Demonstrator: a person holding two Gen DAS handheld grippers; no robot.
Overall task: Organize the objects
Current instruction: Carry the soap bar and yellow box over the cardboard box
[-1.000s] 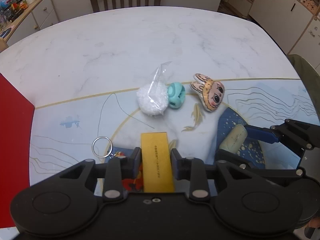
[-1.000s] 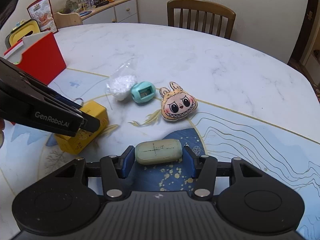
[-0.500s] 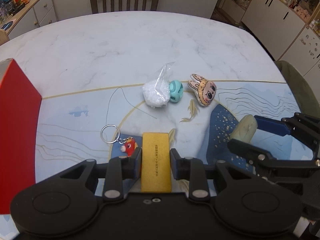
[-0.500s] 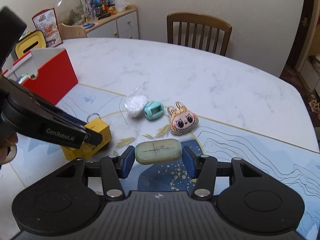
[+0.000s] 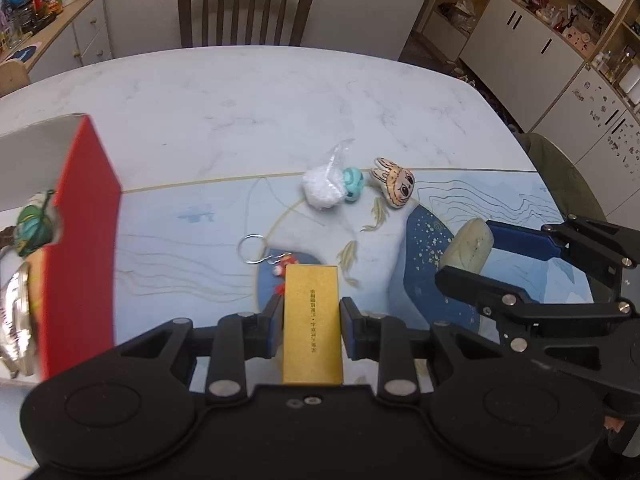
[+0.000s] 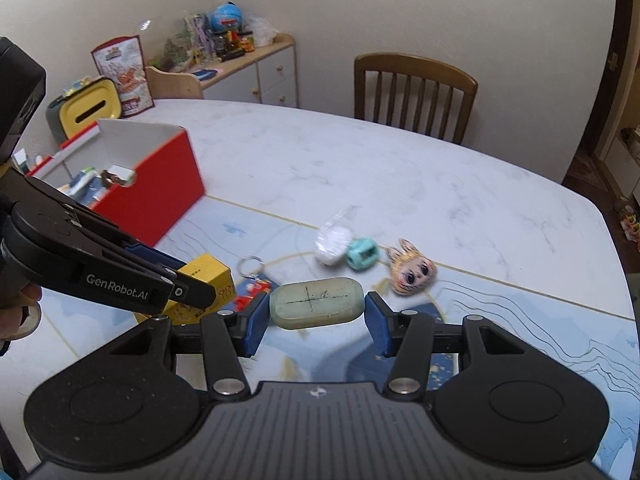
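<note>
2 grips | left hand-held gripper: clamps rectangular yellow box | right hand-held gripper: clamps rounded pale-green bar

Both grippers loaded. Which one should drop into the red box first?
Left, probably. The left gripper holding the yellow box sits beside the red box; the right gripper is farther away.

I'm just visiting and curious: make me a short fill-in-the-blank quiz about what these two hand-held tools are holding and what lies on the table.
1. The left tool is shut on a ____ box.
2. The right tool grips a pale green, rounded ____.
3. The open storage box at the table's left has ____ outer walls.
4. On the table, the teal toy sits between the white bag and the ____-eared plush face.

Missing words: yellow; block; red; rabbit
</note>
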